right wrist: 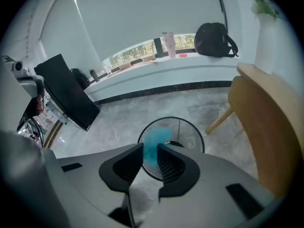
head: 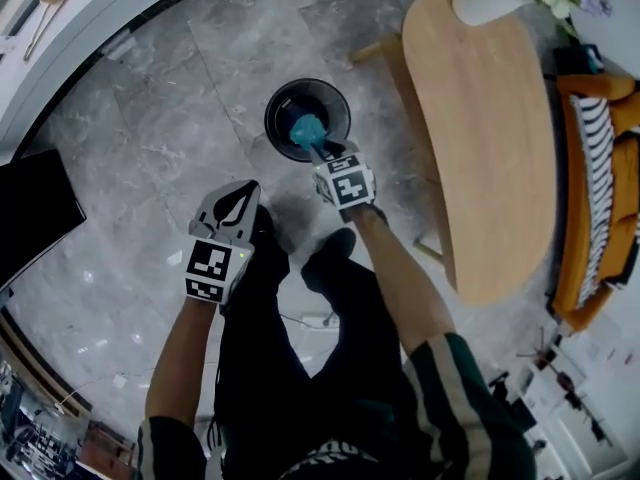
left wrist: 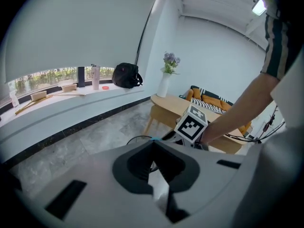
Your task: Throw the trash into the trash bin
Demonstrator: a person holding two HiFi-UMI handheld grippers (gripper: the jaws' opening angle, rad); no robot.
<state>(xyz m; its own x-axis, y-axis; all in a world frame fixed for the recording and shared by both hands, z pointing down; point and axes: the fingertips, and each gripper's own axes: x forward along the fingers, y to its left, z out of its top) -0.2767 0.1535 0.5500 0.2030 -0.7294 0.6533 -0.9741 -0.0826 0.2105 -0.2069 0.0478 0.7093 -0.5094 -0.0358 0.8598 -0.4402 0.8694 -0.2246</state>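
Observation:
A round black wire trash bin (head: pixel 277 100) stands on the grey marble floor just ahead of my feet. My right gripper (head: pixel 313 145) hangs over its mouth, pointing steeply down. A crumpled teal piece of trash (head: pixel 306 128) sits in the gap between its jaws, which stand a little apart. In the right gripper view the teal trash (right wrist: pixel 155 145) fills the gap of the right gripper (right wrist: pixel 150 150), with the bin (right wrist: pixel 194 129) directly beyond. My left gripper (head: pixel 246 189) is shut and empty, left of the bin and nearer me. Its tips meet in the left gripper view (left wrist: pixel 152 143).
A long wooden table (head: pixel 490 138) stands right of the bin, with a white vase (head: pixel 488 0) at its far end and an orange sofa (head: pixel 600 178) beyond. A black panel (head: pixel 30 218) leans at the left. A curved white sill (head: pixel 90 38) runs along the far side.

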